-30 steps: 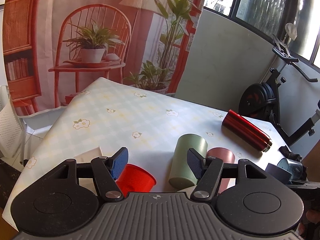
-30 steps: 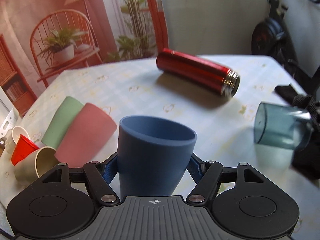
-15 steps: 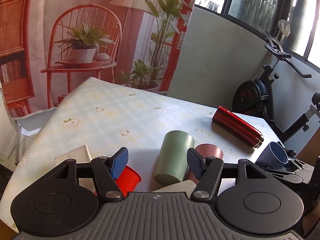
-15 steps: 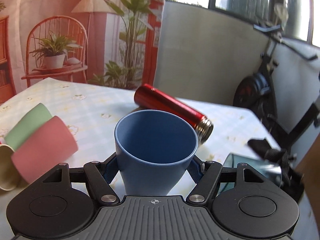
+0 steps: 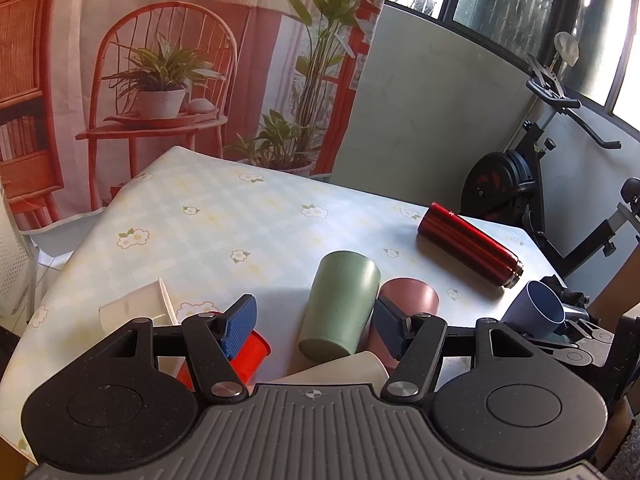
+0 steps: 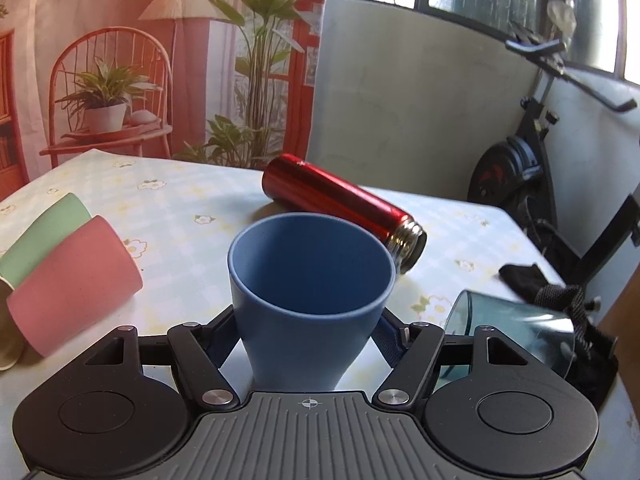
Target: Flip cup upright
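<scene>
My right gripper (image 6: 308,336) is shut on a blue cup (image 6: 310,292), mouth up and tilted toward the camera, above the table's right side. The same blue cup (image 5: 538,314) shows at the right edge of the left wrist view, held in the right gripper (image 5: 576,340). My left gripper (image 5: 314,326) is open and empty over a cluster of cups lying on their sides: a green cup (image 5: 340,304), a pink cup (image 5: 408,304), a small red cup (image 5: 248,356) and a cream cup (image 5: 344,368).
A red metal flask (image 6: 340,208) lies on its side behind the blue cup. A clear teal cup (image 6: 516,330) lies at the right table edge beside a black strap (image 6: 556,292). A white tray (image 5: 136,306) sits at front left. An exercise bike (image 5: 516,184) stands beyond the table.
My right gripper has lifted the blue cup and tipped the view up and right; the teal cup now sits lower right. The left gripper has drifted slightly, still open.
</scene>
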